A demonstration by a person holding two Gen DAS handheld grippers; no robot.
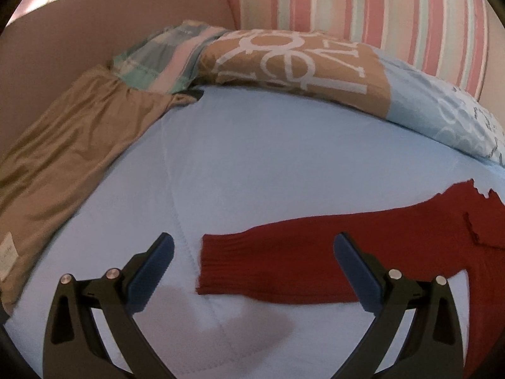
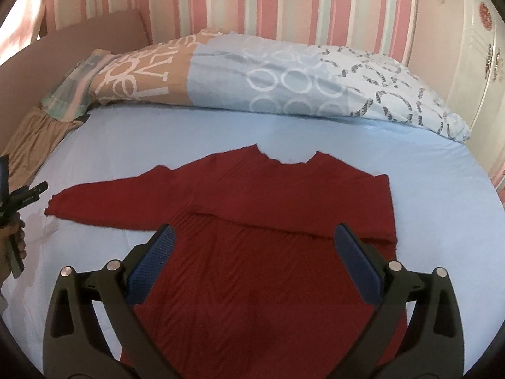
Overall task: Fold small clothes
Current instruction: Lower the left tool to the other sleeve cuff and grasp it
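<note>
A dark red knitted sweater lies flat on the light blue bed sheet. Its right sleeve is folded across the chest; its left sleeve stretches out to the left. My left gripper is open and empty, hovering over the cuff of that left sleeve. It also shows at the left edge of the right wrist view. My right gripper is open and empty above the sweater's body.
A folded duvet with tan and pale blue patterned panels lies along the bed's far side. A tan cloth lies at the left edge by a brown panel. A white cabinet stands at right.
</note>
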